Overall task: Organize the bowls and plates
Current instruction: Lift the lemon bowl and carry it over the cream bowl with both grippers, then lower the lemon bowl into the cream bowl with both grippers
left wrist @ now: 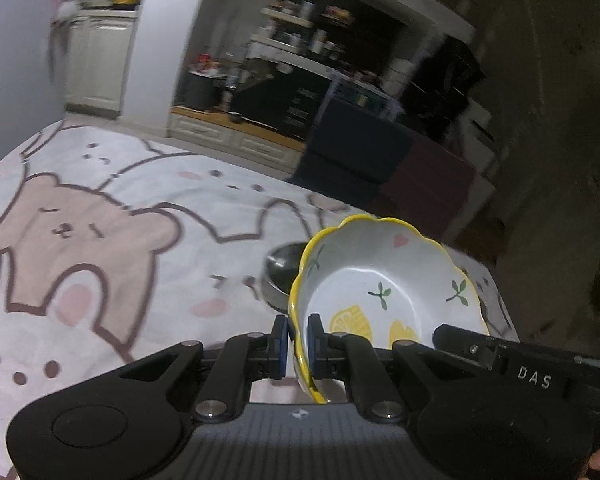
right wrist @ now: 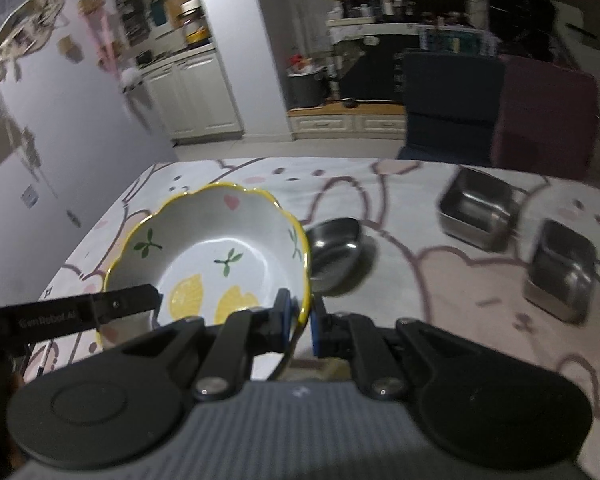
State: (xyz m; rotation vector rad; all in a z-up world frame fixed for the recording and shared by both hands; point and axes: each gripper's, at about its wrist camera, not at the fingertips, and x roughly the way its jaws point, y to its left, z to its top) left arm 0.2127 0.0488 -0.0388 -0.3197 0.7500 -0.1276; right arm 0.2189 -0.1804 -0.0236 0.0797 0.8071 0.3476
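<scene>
So the counter (right wrist: pixel 420 280) is covered in a pink-and-white cloth (left wrist: pixel 100 200) with cartoon bears, and it takes up most of both views. Above it there's a lemon bowl (right wrist: pixel 220 248), white with a wavy yellow rim, little green sprigs and a pink heart inside, lifted off the cloth and tilted.

Both claws have it. The left claw (left wrist: pixel 298 344) is pinched tight on the rim at the bowl's left side, one pad inside and one outside. The right claw (right wrist: pixel 300 320) is clamped the same way on the opposite side of the rim.

Over on the right of the counter sit two square steel tins (right wrist: pixel 478 210), near each other but apart. Just behind the bowl there's a smaller steel dish (right wrist: pixel 336 252), partly hidden by it.
</scene>
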